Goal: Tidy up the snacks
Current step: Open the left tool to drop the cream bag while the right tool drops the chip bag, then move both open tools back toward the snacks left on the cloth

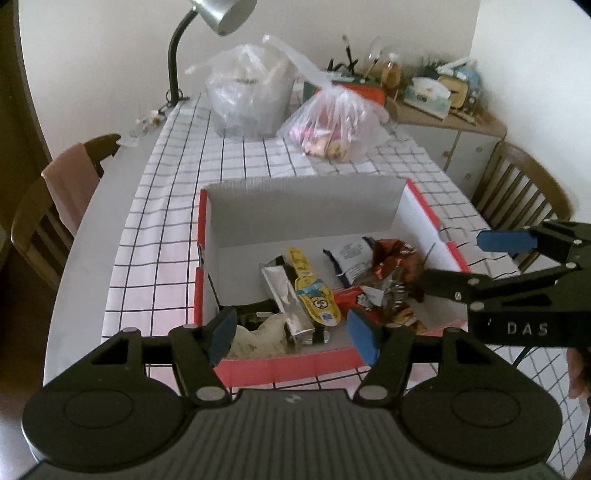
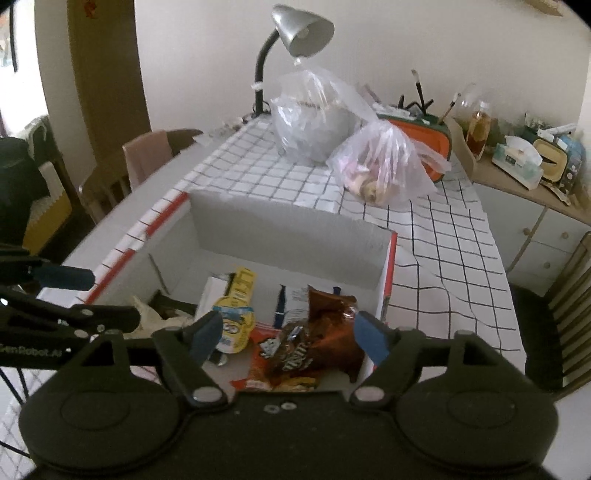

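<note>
A red-and-white cardboard box sits on the checked tablecloth and holds several snacks: a yellow packet, a silver wrapper, a white-and-blue packet, a red packet and a brown foil bag. My left gripper is open and empty over the box's near edge. My right gripper is open and empty above the brown foil bag and the red packet. The box and yellow packet show in the right wrist view too. The right gripper reaches in from the right in the left wrist view.
Two clear plastic bags with items stand behind the box, near a desk lamp. Wooden chairs stand at the left and right. A cluttered cabinet is at the back right.
</note>
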Demonstrator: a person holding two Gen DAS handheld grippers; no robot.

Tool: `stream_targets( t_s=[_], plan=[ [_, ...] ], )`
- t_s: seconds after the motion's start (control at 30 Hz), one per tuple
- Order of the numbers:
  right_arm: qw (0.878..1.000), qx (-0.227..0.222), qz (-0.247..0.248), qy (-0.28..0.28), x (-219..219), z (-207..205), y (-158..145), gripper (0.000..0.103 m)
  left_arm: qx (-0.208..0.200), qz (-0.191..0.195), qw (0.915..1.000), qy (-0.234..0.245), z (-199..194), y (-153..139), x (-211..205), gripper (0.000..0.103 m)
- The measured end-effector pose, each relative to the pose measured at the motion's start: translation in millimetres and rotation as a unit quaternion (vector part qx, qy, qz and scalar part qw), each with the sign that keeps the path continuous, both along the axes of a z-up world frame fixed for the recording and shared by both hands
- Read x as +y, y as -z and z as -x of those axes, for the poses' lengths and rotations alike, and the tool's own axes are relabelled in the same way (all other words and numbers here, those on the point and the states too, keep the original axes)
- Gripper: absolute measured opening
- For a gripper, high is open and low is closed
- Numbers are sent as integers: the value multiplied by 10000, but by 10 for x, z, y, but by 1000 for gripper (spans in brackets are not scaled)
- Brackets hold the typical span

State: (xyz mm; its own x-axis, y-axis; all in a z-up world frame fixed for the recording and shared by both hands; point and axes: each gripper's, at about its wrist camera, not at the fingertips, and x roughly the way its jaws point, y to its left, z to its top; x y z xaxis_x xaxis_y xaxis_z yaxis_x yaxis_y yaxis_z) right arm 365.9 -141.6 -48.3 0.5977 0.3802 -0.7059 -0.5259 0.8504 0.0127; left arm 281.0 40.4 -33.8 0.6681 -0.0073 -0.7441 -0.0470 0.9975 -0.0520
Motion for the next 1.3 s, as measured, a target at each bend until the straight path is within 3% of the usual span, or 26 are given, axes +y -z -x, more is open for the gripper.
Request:
stream_targets(
  t_s=[0.33, 0.6, 0.7, 1.07, 1.3],
  plan=[
    [9990, -233, -366, -144, -89, 496, -275, 88, -412, 92, 9991, 12, 459, -243, -12, 74],
    [9981, -160, -553, -216, -102, 895, -298, 91, -523, 136, 9985, 4, 815, -270, 3, 78],
    [9977, -155, -641, -169, -122, 1025, -283, 103, -494, 178, 9986, -3, 938, -228, 9, 79],
    [9975, 150, -659, -223, -205, 1374, -67, 103, -296, 290, 9991, -92, 1256, 12, 7, 80],
    [9962, 483, -470, -544, -237, 1428, 260, 103, 124, 286, 9985, -451, 1330, 334, 31, 80]
  ],
)
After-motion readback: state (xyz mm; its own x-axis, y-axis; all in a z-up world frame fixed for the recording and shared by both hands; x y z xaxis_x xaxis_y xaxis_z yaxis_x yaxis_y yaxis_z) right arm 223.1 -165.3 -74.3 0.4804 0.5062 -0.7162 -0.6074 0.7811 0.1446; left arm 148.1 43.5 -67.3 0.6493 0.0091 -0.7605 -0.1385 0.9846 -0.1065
